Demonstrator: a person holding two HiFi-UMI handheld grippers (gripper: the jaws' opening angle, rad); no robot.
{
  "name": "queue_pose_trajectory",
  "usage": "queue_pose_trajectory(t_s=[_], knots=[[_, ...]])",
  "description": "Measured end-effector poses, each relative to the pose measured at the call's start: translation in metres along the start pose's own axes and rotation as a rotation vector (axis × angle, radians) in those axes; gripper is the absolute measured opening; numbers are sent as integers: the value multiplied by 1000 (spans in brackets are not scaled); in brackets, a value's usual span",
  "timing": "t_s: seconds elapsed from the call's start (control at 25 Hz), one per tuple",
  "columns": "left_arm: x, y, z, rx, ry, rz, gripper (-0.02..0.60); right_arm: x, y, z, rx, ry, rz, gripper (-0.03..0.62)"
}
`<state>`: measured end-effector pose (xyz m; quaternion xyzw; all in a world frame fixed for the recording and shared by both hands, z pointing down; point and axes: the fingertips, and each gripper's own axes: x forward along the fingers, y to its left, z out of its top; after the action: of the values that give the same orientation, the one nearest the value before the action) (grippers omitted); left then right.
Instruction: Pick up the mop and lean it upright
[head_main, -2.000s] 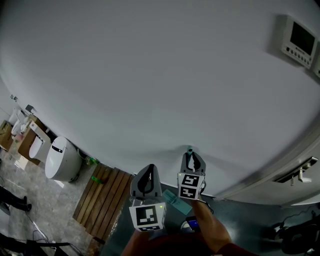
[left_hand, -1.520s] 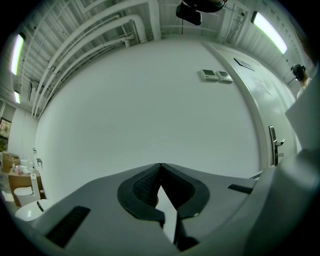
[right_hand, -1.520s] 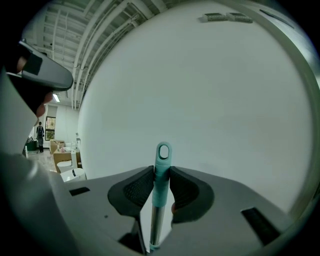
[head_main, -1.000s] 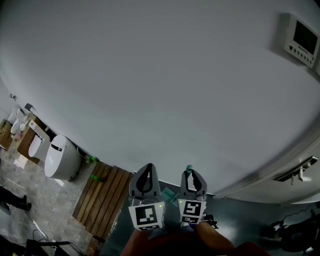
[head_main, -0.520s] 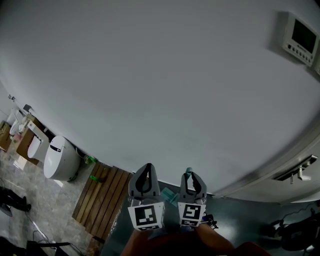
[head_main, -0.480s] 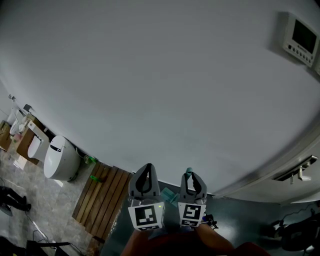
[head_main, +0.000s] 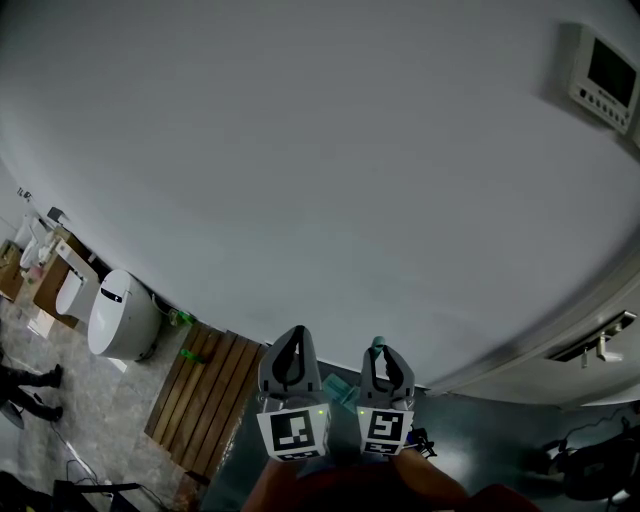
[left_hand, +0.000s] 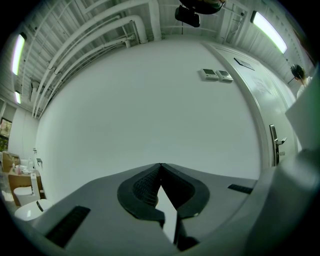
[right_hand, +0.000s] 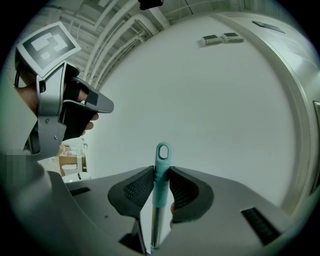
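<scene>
1. The right gripper has its pads clamped from both sides on the teal grip of the mop handle, just below the hanging loop at its end.
2. The handle stands upright between those jaws. Its bare metal shaft runs down from the grip and out of sight.
3. The left gripper has its jaws together, tips meeting, with nothing held between them.
4. In the head view the two grippers sit side by side, pointing at the white wall. The mop's loop pokes up just past the right one.
5. Whether the handle's tip touches the wall cannot be told.
6. Further out, a toilet stands by the wall at the left, with a wooden slatted mat beside it. A control panel hangs high on the right.
</scene>
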<state>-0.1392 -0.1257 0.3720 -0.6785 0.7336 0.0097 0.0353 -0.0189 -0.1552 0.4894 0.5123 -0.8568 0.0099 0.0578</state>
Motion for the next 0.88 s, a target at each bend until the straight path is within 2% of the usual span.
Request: queue_pose_trajectory(t_s=[0.44,0.88], knots=[[2,-5,0,-4,-1,-17,15,-14,-10,22,-9,-42,2,107],[2,-9,7,-4,-13,-29,15,-38,-26,95,3,-190,40,107]])
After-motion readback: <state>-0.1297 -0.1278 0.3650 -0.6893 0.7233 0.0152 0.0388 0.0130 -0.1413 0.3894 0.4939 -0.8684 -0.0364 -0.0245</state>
